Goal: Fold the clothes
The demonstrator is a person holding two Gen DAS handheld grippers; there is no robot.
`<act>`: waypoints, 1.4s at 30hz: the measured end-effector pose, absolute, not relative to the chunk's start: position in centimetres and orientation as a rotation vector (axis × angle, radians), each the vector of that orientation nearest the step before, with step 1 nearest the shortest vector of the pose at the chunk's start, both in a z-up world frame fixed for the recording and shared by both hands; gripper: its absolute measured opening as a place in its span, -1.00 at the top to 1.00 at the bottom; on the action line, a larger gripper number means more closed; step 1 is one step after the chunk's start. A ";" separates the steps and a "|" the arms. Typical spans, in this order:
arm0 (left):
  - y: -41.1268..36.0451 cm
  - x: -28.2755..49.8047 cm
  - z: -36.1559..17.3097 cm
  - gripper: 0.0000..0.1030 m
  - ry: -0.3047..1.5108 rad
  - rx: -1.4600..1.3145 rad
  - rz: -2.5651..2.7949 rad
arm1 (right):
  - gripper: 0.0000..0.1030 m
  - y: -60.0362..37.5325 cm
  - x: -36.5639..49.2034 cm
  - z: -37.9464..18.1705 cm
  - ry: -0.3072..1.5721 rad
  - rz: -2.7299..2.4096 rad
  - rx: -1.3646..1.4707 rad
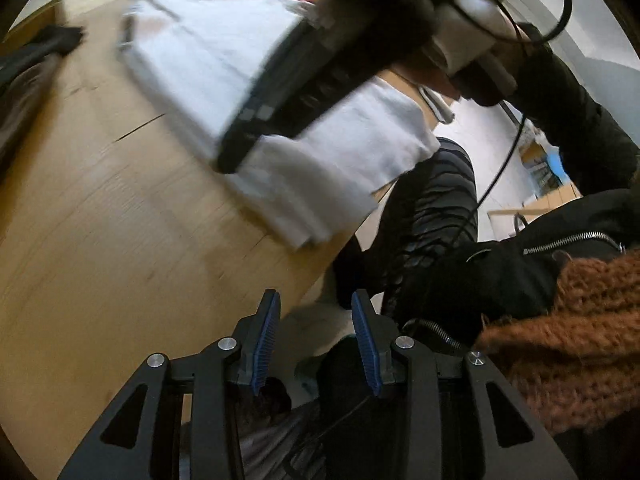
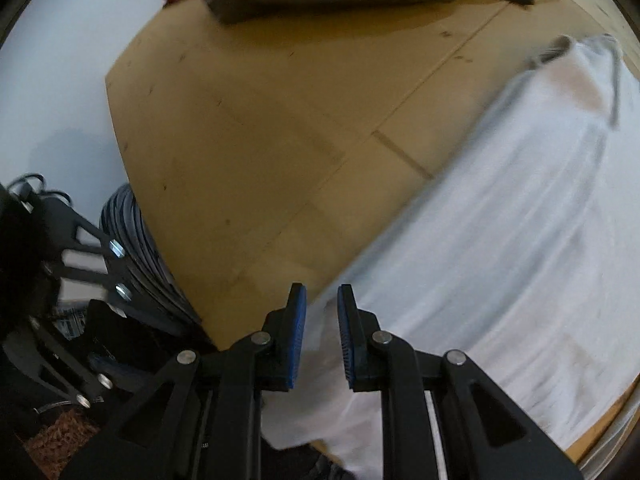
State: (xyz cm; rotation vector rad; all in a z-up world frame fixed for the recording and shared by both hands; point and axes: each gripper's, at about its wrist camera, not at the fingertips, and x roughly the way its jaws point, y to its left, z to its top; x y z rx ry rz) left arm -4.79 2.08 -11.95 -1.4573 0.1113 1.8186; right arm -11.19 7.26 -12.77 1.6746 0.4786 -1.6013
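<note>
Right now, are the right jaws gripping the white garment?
Apart. The right wrist view shows the right gripper open above the white garment, nothing between the jaws.

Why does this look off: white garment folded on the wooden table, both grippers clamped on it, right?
Not clamped. The white garment does lie folded on the table, but both wrist views show the left gripper and right gripper open, with nothing pinched.

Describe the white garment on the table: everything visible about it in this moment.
The white garment is soft, plain knit-looking cloth with grey neck trim, lying on the wooden table. It is partly folded, layered edges showing at its near end, which overhangs the table edge. The right gripper crosses above it; whether they touch is unclear through blur.
</note>
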 end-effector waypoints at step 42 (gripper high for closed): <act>3.5 -8.6 -12.9 0.31 0.253 -1.304 1.785 | 0.92 20.9 -11.4 -11.4 -0.327 -1.811 1.710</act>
